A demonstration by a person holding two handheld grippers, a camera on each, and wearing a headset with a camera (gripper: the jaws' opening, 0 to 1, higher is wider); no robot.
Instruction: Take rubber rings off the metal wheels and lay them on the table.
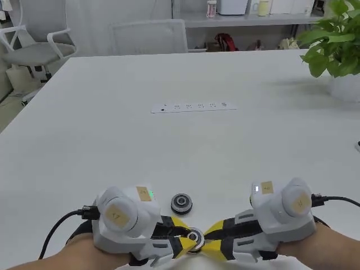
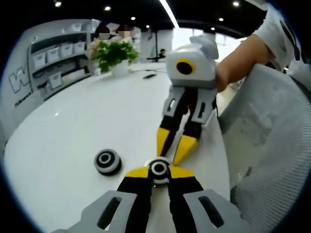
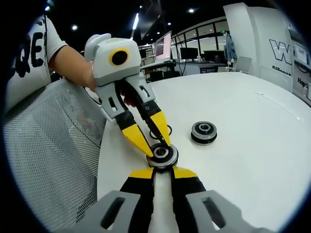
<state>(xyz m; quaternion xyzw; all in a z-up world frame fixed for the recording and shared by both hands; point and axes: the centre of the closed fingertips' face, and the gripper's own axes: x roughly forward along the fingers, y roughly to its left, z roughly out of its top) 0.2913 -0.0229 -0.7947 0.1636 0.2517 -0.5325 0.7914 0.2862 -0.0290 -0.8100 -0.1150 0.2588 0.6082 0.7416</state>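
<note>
A white table (image 1: 112, 140) is seen under the headset, its top matt and plain. A white power strip (image 1: 193, 106) is laid flat in the middle of it, and a potted plant (image 1: 332, 34) is stood at the far right corner. Beyond the far edge two chairs (image 1: 149, 36) are drawn up, and a shelf (image 1: 247, 19) with bottles and boxes is set against the wall. Two metal wheels are counted. The held wheel (image 1: 194, 237) is kept at the middle of the near edge, just above the table. It is clenched from one side by the tips of the left gripper (image 2: 159, 174) and pinched from the other by the tips of the right gripper (image 3: 163, 171). The loose wheel (image 1: 181, 203) is left lying flat just beyond, towards the table's middle and apart from both grippers. A dark band is seen round the rim of each.
</note>
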